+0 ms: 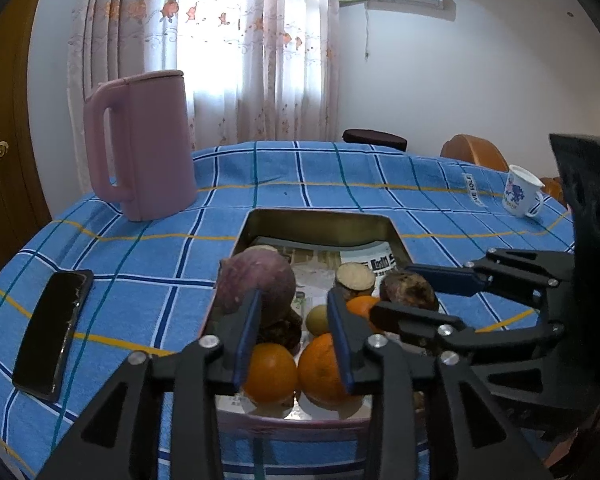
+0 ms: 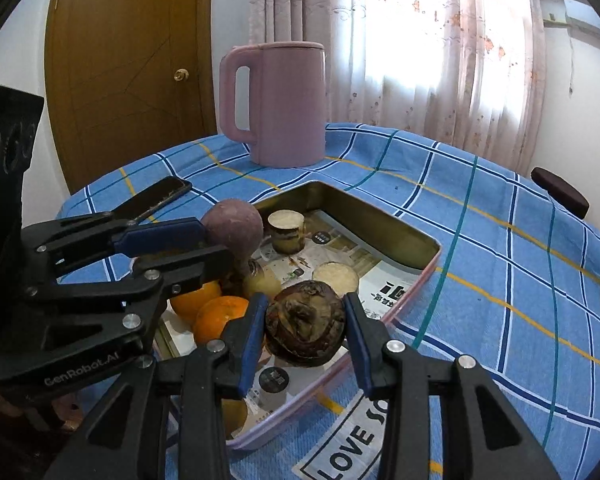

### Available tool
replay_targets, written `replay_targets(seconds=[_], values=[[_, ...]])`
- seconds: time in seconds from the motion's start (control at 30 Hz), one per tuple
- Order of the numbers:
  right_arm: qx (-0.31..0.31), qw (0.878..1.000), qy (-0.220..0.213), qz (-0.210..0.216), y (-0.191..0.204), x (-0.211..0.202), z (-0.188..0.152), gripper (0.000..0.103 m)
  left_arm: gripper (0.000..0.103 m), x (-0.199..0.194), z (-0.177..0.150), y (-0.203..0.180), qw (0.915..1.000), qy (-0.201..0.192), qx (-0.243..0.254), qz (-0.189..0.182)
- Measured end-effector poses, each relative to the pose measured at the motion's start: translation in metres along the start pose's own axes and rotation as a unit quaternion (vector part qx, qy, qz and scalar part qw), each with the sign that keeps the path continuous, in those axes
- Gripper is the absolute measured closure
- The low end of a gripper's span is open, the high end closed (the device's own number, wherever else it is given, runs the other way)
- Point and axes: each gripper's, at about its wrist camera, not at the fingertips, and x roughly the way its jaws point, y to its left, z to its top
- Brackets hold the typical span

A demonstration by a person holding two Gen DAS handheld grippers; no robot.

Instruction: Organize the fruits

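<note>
Blue checked cloth covers the counter [image 2: 500, 240], with a pink kettle [image 2: 284, 104] and a dark phone [image 1: 52, 332] set well apart from the metal tray [image 2: 380, 216] that holds the produce. Inside the tray lie two oranges [image 1: 270, 372], a big purple root [image 1: 256, 280], two cut pieces showing pale faces, and a dark brown tuber [image 2: 304, 324]. The right tool [image 2: 305, 332] straddles this tuber, its blue pads on either flank; whether they press it or merely frame it I cannot tell. A good pick here calls for closing squarely across the widest part, since the lumpy skin could roll out of a shallow pinch, then lifting straight up clear of the tray wall. The left tool [image 1: 294, 336] hangs spread over the oranges at the tray's near end, gripping nothing. Both tools angle forward and slightly down, coming in side by side.
</note>
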Motion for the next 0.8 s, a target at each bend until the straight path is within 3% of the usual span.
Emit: replay_targets(seconds=[0.07, 0.17, 0.4, 0.63, 0.8], values=[[0.004, 1.0, -0.006, 0.001, -0.002, -0.004, 0.0, 0.055, 0.052, -0.002, 0.001, 0.001, 1.0, -0.002, -0.002, 0.007], [0.01, 1.0, -0.016, 0.003, -0.005, -0.012, 0.002, 0.048, 0.045, -0.006, 0.002, 0.004, 0.9999, -0.009, -0.005, 0.007], [0.013, 0.999, -0.037, -0.009, -0.008, -0.03, 0.004, 0.041, 0.034, -0.018, 0.006, 0.004, 0.9996, -0.026, -0.009, 0.004], [0.029, 0.997, -0.056, -0.032, -0.017, -0.048, 0.0, 0.04, 0.015, -0.028, 0.009, 0.0, 0.9991, -0.042, -0.01, -0.001], [0.033, 0.996, -0.068, -0.046, -0.02, -0.058, -0.004, 0.039, 0.013, -0.034, 0.01, -0.005, 0.9988, -0.049, -0.006, -0.003]])
